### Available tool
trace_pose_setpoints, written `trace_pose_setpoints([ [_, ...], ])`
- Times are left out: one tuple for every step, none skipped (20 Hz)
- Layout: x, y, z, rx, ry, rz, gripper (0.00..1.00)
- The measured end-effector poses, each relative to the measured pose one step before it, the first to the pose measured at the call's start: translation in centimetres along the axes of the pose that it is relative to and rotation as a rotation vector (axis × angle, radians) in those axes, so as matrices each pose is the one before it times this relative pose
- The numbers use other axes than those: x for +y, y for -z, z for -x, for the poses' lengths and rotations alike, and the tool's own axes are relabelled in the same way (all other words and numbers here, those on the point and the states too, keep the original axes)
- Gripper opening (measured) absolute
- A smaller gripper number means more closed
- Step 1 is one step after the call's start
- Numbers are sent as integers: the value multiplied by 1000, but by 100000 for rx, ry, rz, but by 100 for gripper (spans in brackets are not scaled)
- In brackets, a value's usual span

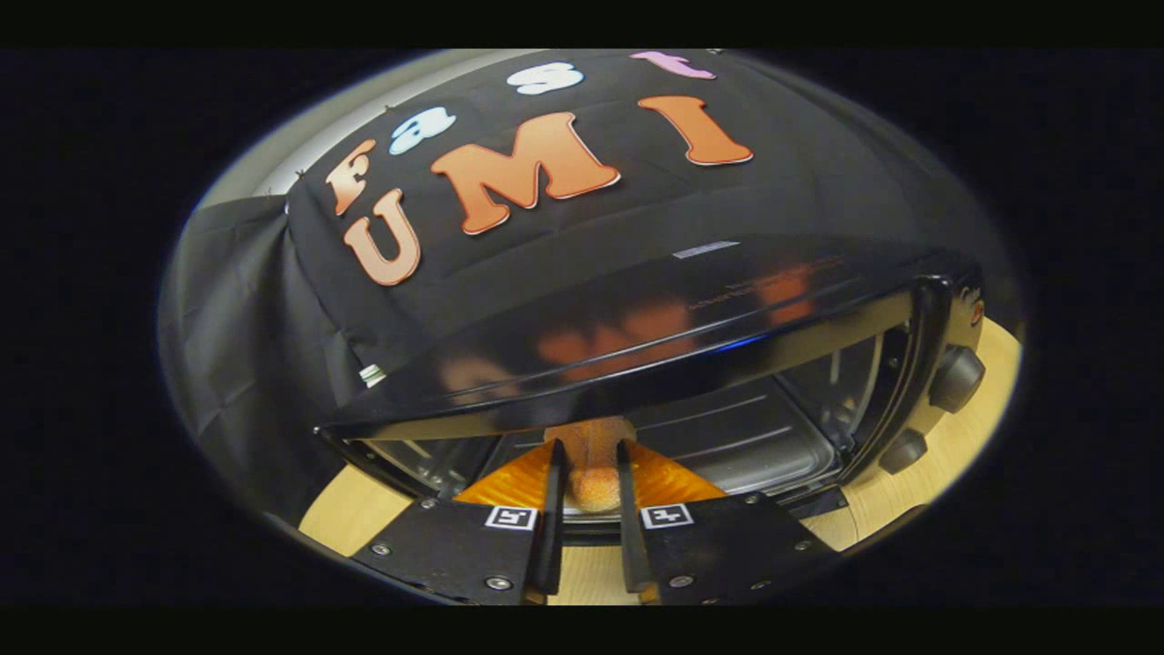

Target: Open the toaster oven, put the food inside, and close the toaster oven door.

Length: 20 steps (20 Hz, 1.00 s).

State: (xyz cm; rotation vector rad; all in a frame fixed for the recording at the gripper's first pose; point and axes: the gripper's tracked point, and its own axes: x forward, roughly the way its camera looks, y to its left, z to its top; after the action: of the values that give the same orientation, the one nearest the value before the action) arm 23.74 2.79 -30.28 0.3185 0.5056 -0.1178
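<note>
A black toaster oven (637,318) with a glossy top stands on a wooden table (964,455), its front open so the metal cavity and wire rack (737,428) show. My gripper (588,448) is at the mouth of the oven, shut on a golden-brown, crumbly piece of food (596,489) pressed between both fingers. The food's front end reaches just under the oven's top edge, at the threshold of the cavity. The lowered door is mostly hidden beneath the gripper.
Two dark knobs (955,377) (905,450) sit on the oven's control panel, right of the opening. Black cloth hangs behind and left of the oven. Bare wooden tabletop (341,523) shows to the left of the fingers.
</note>
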Motion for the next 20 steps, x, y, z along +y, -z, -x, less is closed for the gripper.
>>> trace_pose_setpoints([
  [-442,147,-314,-193,2155,2169,27],
  [-81,167,-262,453,623,1621,27],
  [177,315,50,1190,-260,1135,30],
  [207,188,84,875,-327,1013,41],
  [-278,57,-6,-63,1562,2028,47],
  [-303,201,-221,198,1479,2493,56],
  [-51,-319,649,-895,170,1596,66],
  [127,-483,336,-1456,-497,982,75],
  [94,-522,363,-1943,-698,1028,78],
  [-30,-470,521,-1022,-57,495,84],
  [-47,-211,672,-453,16,153,86],
  [-74,-200,818,85,313,629,89],
  [-132,7,846,134,772,863,90],
  [-27,-120,1104,-137,-277,759,90],
  [134,-225,1384,-629,-855,190,90],
  [107,-139,1221,-177,-1374,131,91],
  [180,-30,1181,-18,-1298,272,91],
  [18,-110,1276,-430,-1074,352,91],
  [-189,-308,1255,-664,-794,664,91],
  [-178,-235,1271,-781,-392,628,91],
])
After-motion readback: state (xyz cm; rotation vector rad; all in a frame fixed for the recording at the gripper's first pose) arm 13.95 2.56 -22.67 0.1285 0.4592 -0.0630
